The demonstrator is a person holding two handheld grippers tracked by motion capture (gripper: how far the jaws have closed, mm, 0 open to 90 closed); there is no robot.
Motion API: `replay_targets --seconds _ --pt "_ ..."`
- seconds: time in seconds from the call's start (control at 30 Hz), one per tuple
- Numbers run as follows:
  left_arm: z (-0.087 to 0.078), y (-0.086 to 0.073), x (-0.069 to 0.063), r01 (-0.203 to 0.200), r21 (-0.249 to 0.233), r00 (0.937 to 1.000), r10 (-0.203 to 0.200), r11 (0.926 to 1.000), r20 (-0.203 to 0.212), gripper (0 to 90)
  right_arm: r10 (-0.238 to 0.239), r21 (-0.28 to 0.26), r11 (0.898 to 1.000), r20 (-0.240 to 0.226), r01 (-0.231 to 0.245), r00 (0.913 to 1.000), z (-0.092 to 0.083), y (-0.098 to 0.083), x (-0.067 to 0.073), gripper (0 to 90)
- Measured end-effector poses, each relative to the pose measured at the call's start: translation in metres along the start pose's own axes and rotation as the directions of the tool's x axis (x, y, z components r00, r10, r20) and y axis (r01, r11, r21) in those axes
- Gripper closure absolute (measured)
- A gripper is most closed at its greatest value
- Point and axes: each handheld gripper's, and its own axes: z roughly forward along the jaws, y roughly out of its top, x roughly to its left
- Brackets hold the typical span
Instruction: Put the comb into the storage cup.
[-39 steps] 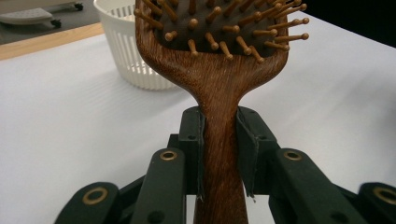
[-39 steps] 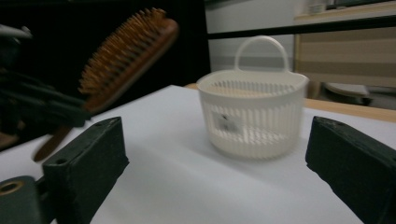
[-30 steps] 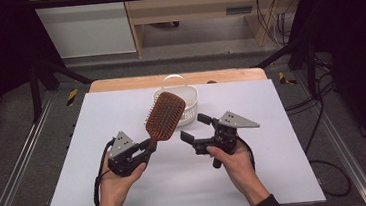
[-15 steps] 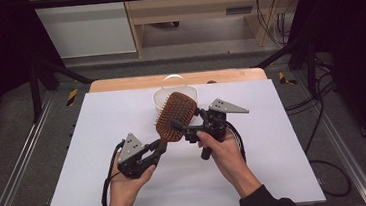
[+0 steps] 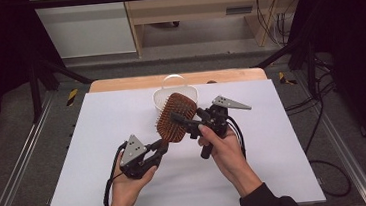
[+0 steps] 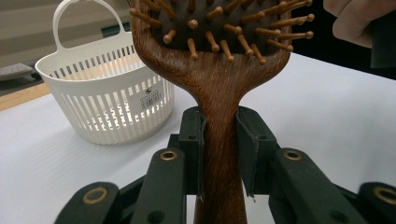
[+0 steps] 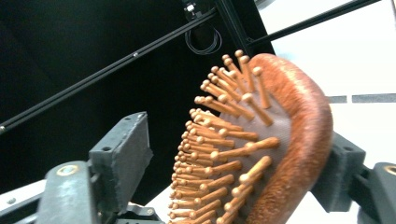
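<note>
The left gripper [image 5: 156, 149] is clamping the handle of the wooden hairbrush [image 5: 174, 117], holding it up over the white table [image 5: 98, 135] with the bristled head tilted toward the white slatted basket [image 5: 163, 97] standing just behind it. The right gripper [image 5: 185, 120] is straddling the brush head, its jaws having just been closing: one pad sitting against the wooden back, the other still off the bristles

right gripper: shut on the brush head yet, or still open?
Open. The right gripper jaws have just been closing around the hairbrush head, but the near pad stands clear of the bristles.
</note>
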Motion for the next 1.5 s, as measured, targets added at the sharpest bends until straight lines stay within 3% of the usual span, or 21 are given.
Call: replay_targets --seconds 0.13,0.37,0.5,0.7,0.8,0.9,1.3,1.5 --pt "-0.001 0.001 0.001 -0.003 -0.012 1.0 0.003 0.9999 0.004 72.6 -0.023 0.001 1.0 0.006 0.023 0.9997 0.002 0.002 0.006 29.3" --pt "-0.002 -0.001 0.001 -0.018 -0.012 0.9998 0.018 0.9998 0.011 72.6 -0.017 0.018 1.0 -0.011 0.018 0.9998 0.004 0.004 0.011 34.2" --pt "-0.002 -0.001 -0.001 -0.034 0.001 0.9994 0.034 0.9994 0.004 72.7 -0.018 0.017 1.0 -0.02 0.019 0.9996 0.004 0.005 0.017 42.8" --pt "0.0 -0.001 0.0 -0.016 0.001 0.9999 0.016 0.9999 -0.002 72.7 -0.016 0.013 1.0 -0.027 0.016 0.9995 0.007 0.006 0.017 47.0" --pt "0.001 -0.003 0.001 0.006 0.006 1.0 -0.006 1.0 -0.007 72.6 -0.043 0.033 0.999 0.007 0.042 0.9991 0.01 0.006 0.02 49.0" --pt "0.001 -0.005 0.003 0.019 0.003 0.9998 -0.019 0.9998 -0.002 72.6 -0.074 0.052 0.996 0.011 0.073 0.9972 0.013 0.007 0.023 50.0" --pt "0.0 -0.01 0.009 0.047 -0.001 0.9988 -0.047 0.9989 -0.011 72.2 -0.08 0.052 0.996 0.03 0.078 0.9964 0.022 0.003 0.025 51.6" --pt "-0.002 -0.015 0.012 0.062 -0.03 0.9974 -0.063 0.9976 -0.034 71.8 -0.06 0.046 0.997 0.035 0.058 0.9976 0.029 0.001 0.024 51.6"
